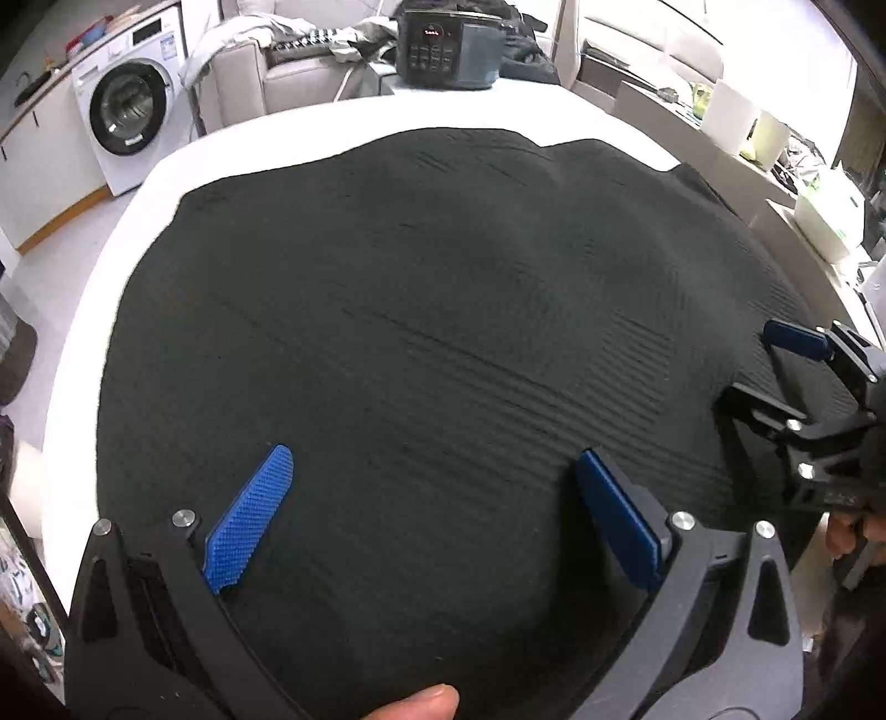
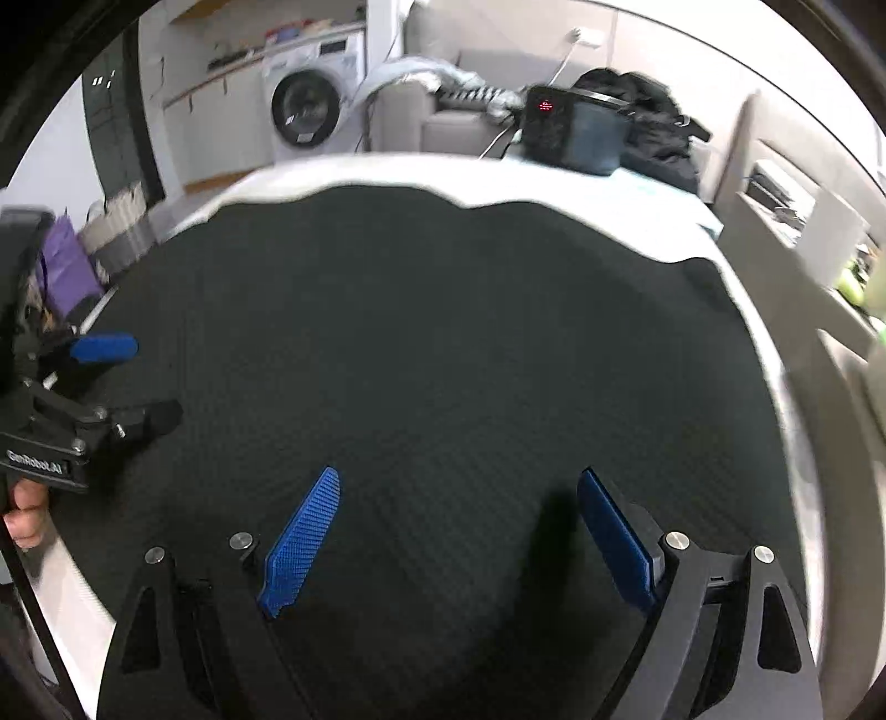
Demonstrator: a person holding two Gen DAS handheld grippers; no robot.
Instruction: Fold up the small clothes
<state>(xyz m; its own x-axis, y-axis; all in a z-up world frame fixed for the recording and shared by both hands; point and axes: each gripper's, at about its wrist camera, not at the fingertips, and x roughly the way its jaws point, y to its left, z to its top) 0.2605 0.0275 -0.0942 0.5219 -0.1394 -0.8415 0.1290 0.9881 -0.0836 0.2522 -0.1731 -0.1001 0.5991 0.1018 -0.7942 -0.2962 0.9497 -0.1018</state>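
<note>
We hold the left gripper (image 1: pixel 437 515) and right gripper (image 2: pixel 459 526) spread wide above the black garment (image 1: pixel 443 310) — pinching two layers, or none, could spoil our fold.

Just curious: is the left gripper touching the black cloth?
Cannot tell. The left gripper is open over the black cloth, but neither wrist view shows contact or a gap.

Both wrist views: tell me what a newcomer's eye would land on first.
A big black cloth spread flat over the white table fills both views. Blue pads of the open left gripper and open right gripper hover above its near edge. Beyond sit a black appliance and a washing machine.
</note>
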